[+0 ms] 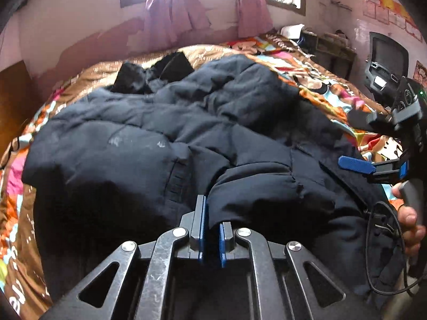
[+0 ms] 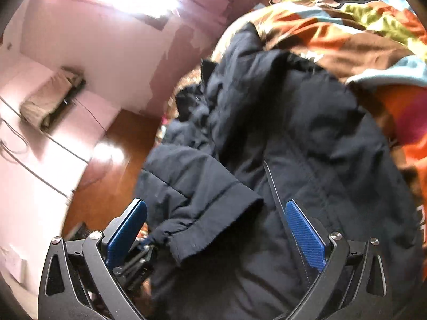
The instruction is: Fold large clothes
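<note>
Puffer jacket [image 1: 165, 138], dark navy, is seen spread across the middle of the left wrist view, lying on a cartoon-print blanket [image 1: 315, 80] that covers the bed. Left gripper [image 1: 212, 229], at lower centre, has its jaws pressed nearly together, pinching the cuff edge of a sleeve [image 1: 267, 194]. Right gripper [image 2: 216, 229], at the bottom of the right wrist view, is held with jaws spread wide over the jacket, the sleeve cuff [image 2: 213, 229] lying between the blue pads; no grip is seen. Pink curtains [image 1: 176, 13] are noted at upper centre.
</note>
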`<state>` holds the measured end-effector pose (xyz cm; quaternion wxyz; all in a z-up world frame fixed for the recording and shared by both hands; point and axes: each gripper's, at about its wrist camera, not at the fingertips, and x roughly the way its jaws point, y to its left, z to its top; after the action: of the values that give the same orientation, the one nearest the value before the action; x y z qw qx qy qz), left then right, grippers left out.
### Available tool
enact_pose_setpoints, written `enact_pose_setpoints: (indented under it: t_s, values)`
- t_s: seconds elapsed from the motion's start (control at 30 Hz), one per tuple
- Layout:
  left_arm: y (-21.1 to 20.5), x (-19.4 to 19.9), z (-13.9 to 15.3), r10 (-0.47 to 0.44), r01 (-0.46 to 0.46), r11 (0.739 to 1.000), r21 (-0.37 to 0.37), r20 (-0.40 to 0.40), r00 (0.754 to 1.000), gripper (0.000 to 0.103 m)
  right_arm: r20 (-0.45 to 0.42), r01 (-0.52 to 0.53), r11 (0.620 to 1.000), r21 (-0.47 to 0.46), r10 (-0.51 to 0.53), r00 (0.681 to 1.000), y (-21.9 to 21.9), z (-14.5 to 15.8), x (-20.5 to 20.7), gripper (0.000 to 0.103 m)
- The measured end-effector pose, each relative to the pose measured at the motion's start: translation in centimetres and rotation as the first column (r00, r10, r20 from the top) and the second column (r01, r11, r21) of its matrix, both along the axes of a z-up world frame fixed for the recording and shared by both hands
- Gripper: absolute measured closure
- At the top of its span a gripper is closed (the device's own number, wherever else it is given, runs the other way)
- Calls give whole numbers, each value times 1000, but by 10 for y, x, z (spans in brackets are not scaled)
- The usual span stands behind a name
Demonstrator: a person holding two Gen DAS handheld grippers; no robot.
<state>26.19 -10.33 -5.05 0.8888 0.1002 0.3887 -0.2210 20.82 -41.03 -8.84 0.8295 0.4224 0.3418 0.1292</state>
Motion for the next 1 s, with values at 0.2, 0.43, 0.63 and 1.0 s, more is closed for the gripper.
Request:
enact_pose_setpoints:
  t_s: [0.2,0.43,0.63,1.0]
  values:
    - [20,3,-3,1,-4,999,-54,-43,999,93,-61,5,999,-37,-7,998,20,-11,16,8]
    - [34,-6,-1,-15,7,994,-113,-64,998,41,-84,-55,995,-86,48,995,40,-12,32,15]
    - [54,-21,16,-8,-2,963,-270,-35,999,4,-119,-109,986,-129,94,988,50,-16,32,15]
    - [133,-16,48,313,-311,946,-96,4,950,4,-215,-104,951,-290,41,976,72,-6,39,94]
